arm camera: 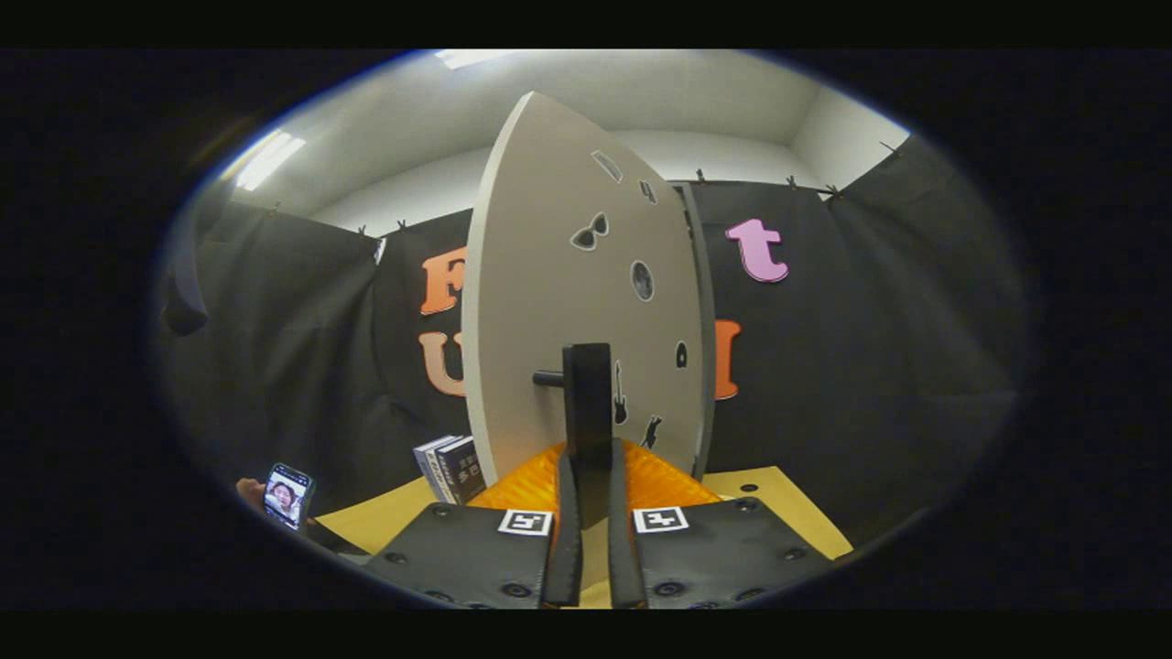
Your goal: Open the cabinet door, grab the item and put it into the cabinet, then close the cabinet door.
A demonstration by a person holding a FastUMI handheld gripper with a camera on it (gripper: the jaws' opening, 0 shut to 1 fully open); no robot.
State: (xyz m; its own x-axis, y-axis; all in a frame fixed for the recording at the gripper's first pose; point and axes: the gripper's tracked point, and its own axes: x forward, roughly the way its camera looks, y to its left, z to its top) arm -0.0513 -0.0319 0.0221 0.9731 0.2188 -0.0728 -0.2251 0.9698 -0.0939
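Jaws clamped on the upright door handle, its long axis vertical, door swung edge-on straight ahead.

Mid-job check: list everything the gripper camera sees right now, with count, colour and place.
cabinet door: 1, pale grey with small dark stickers, swung open edge-on just beyond the fingers
door handle: 1, black, upright bar, gripped between the fingers
books: 2 or so, dark covers, standing left of the door's foot
tabletop: 1, yellow, under the cabinet
phone: 1, screen lit, held by a hand far left
gripper: 1, fingers closed on the door handle
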